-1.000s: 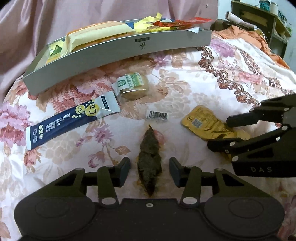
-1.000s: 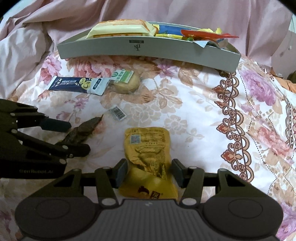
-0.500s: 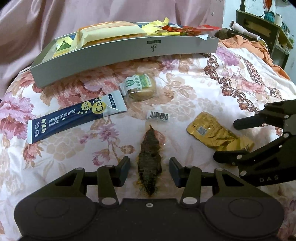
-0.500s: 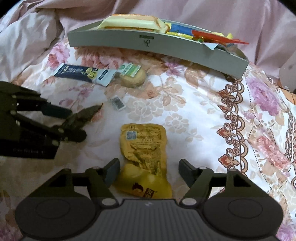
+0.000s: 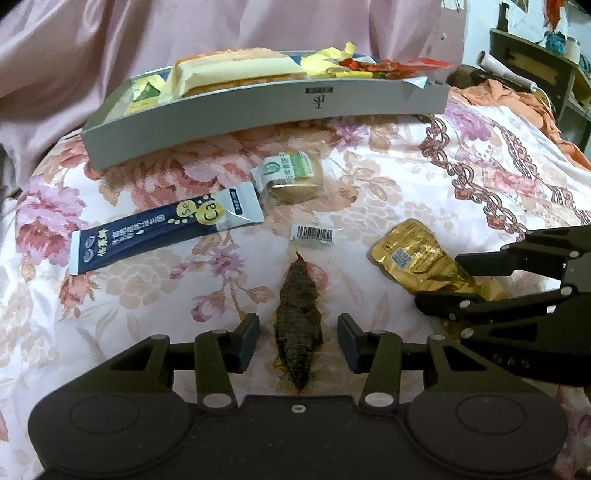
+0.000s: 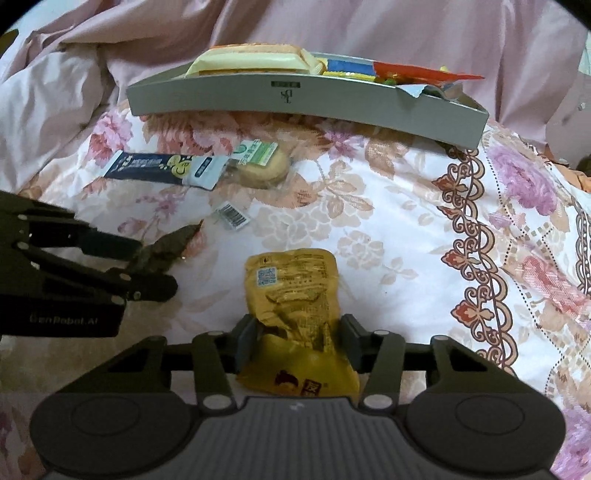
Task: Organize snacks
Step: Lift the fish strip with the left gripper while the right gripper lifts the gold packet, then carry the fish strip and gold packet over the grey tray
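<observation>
On the floral bedspread (image 5: 424,192), your left gripper (image 5: 297,345) is sitting low with its jaws spread apart, and the dark brown snack (image 5: 298,325) is lying lengthwise in the gap between them, touching neither pad. Your right gripper (image 6: 295,345) is straddling the yellow pouch (image 6: 295,291); both pads are pressing against the crinkled sides of the pouch, so the jaws are clenching on it while it is still resting on the bedspread. From the left wrist view that same right gripper is reaching in from the right edge, its fingers (image 5: 480,264) lying on either side of the pouch's far end.

Beyond the dark snack a small barcode label (image 5: 313,233) is lying flat. Farther back, the navy stick packet (image 5: 162,230) is lying at a slant, its pale end just beside the round wrapped cake (image 5: 291,179). Behind those two, the grey tray (image 5: 258,110) is sitting along the back of the bedspread, already holding a large pale yellow packet (image 5: 236,70) and a jumble of yellow and red wrappers (image 5: 369,64) toward its right end. Pink bedding (image 6: 406,33) is bunching up behind the tray
</observation>
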A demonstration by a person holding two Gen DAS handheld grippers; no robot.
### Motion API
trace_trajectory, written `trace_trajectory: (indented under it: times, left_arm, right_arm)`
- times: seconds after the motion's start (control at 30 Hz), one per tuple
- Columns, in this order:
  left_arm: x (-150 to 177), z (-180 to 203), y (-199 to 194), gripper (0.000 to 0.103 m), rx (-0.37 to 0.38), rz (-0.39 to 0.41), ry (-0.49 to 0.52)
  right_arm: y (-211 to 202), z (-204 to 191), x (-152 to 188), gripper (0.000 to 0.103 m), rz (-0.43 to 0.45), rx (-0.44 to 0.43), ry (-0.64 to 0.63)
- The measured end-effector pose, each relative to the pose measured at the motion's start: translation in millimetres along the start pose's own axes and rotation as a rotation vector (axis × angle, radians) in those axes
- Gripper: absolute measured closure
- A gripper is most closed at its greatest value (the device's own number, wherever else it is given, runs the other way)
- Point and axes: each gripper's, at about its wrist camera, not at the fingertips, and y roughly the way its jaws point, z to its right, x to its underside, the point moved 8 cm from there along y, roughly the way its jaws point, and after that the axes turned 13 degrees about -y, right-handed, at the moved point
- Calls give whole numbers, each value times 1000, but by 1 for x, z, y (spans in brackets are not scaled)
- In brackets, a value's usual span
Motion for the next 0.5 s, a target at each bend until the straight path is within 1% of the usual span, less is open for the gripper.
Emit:
trace_trajectory:
  times: [0.1,0.3,0.5]
  left_arm:
    - [-3,-1,-3,55,-9,21,-8]
    - [-12,-4,-10,55,-20,64,-29]
    - [-23,-5,-19,55,-20,117,-58]
  right_arm:
    - [0,-2,-1,53,14,20,-21]
    - [-6,-14,-8,53,56,117,-167]
    - [-16,-8,-16,53,122,185,-178]
